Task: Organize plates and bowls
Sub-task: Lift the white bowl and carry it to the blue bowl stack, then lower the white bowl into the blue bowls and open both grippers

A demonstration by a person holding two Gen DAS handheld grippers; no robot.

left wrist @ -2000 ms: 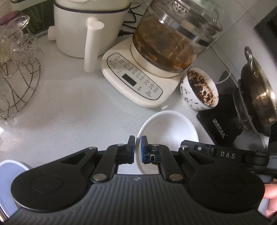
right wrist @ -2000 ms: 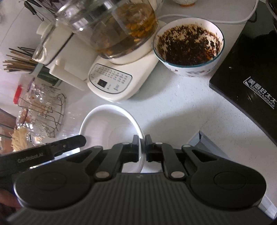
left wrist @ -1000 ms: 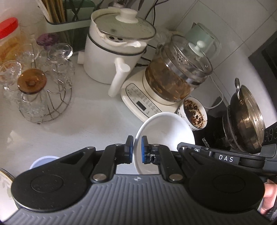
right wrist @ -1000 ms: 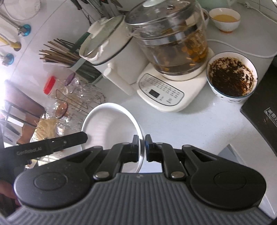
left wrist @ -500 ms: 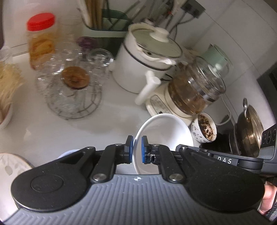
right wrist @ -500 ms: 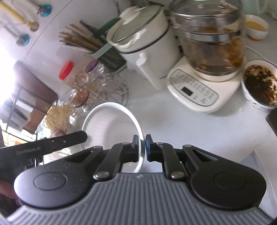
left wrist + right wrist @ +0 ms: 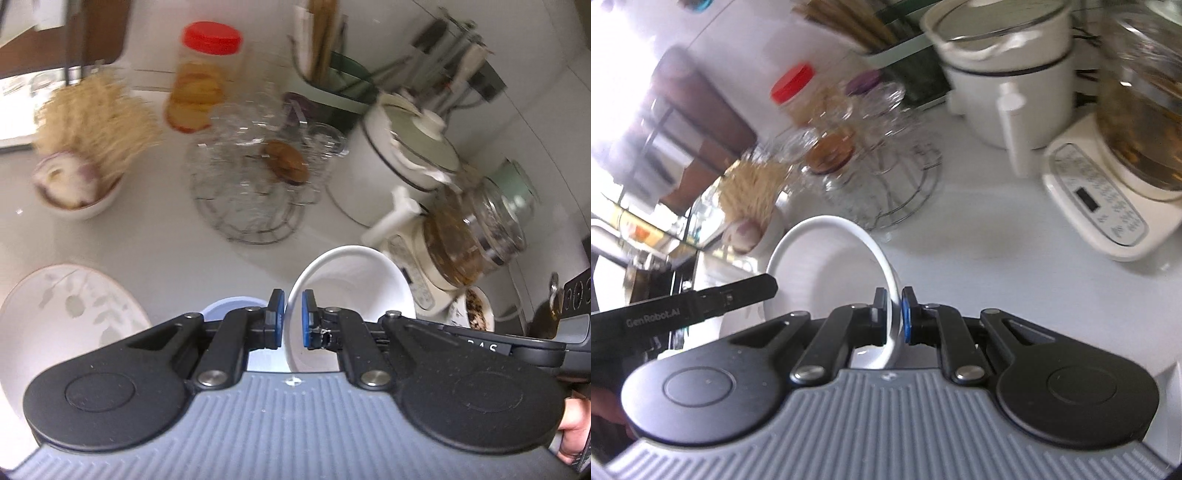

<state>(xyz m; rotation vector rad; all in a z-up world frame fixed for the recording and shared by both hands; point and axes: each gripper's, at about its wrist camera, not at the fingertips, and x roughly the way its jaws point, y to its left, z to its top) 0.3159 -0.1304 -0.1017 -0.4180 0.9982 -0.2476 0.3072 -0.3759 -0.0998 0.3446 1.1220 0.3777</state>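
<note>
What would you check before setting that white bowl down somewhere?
1. Left gripper clamped on the white bowl rim: ok.
2. Right gripper clamped on the opposite rim: ok.
3. Bowl empty inside: ok.
4. Bowl off the counter: cannot tell, its underside is hidden.
5. Landing spot: the leaf-patterned plate and the pale blue dish lie below left; cannot tell which is meant.
6. Glass rack apart from the bowl: ok.

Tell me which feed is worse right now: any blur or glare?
Left wrist: motion blur smears the red-lidded jar and glass rack; the white bowl stays sharp. Right wrist: similar blur, plus blown-out window glare at upper left.
</note>
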